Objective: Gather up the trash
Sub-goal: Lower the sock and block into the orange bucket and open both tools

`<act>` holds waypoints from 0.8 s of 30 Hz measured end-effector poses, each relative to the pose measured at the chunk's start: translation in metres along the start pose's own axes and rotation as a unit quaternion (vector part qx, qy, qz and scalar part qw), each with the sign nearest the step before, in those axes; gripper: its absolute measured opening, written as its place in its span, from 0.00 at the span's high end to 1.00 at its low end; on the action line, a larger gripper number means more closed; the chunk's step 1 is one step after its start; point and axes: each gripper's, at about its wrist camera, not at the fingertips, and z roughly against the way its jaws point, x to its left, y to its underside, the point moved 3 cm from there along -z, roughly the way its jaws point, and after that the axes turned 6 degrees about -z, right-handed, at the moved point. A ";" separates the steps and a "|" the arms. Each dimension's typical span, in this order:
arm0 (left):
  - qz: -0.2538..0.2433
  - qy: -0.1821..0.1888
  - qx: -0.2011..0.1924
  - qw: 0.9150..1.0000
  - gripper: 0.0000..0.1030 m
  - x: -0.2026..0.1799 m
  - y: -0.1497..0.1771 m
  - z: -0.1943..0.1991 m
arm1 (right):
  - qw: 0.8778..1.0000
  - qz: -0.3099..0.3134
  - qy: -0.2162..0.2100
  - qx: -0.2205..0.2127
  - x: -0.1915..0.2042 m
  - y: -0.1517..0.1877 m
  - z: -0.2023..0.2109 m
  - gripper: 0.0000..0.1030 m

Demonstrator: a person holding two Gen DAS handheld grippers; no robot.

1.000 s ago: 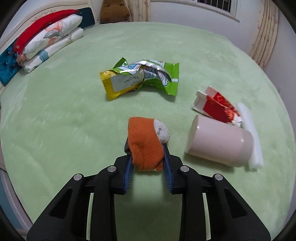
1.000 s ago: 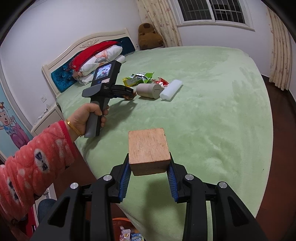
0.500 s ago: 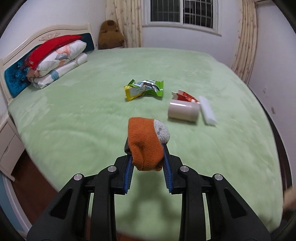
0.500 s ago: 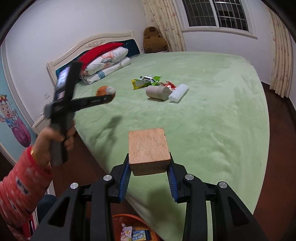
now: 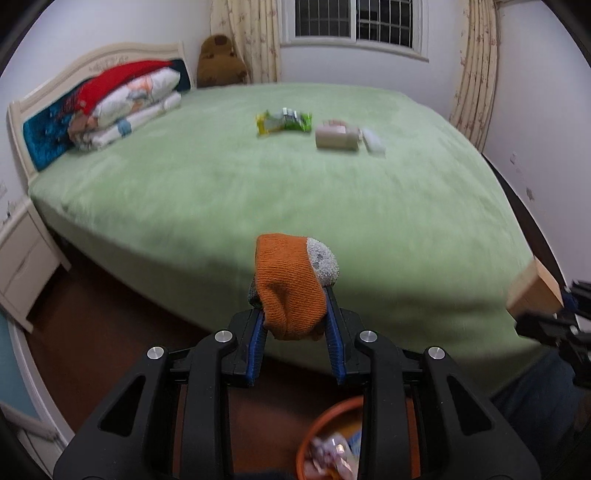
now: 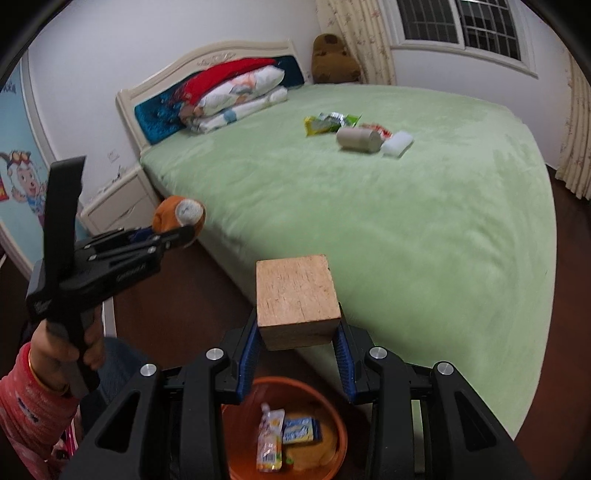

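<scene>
Left gripper [image 5: 295, 328] is closed on an orange-and-grey sock [image 5: 293, 284], held off the bed's edge above the floor. Right gripper [image 6: 297, 343] clamps a wooden block [image 6: 297, 299] over an orange bin [image 6: 332, 461]. Wrappers [image 6: 330, 122] and a cup [image 6: 357, 139] lie on the green bed [image 6: 406, 229].

My room is evenly, softly lit from indoors; the window [image 5: 356, 20] is dark. Both fisheye views bend hard at black corners. The bed [image 5: 280, 184] smears with motion blur, the wrappers [image 5: 283, 121] fuzzy, while my left claw [image 5: 293, 332] stays sharp.
</scene>
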 end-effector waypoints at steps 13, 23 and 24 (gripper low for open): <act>0.022 0.043 0.174 0.984 0.73 -0.033 0.127 -0.039 | 0.992 -0.001 0.003 0.129 0.009 0.095 -0.056 0.65; 0.049 0.090 0.341 0.934 0.73 -0.061 0.204 -0.102 | 0.968 -0.001 0.042 0.247 -0.002 0.150 -0.122 0.65; 0.046 0.095 0.352 0.930 0.73 -0.062 0.209 -0.108 | 0.965 -0.003 0.045 0.257 -0.004 0.154 -0.127 0.65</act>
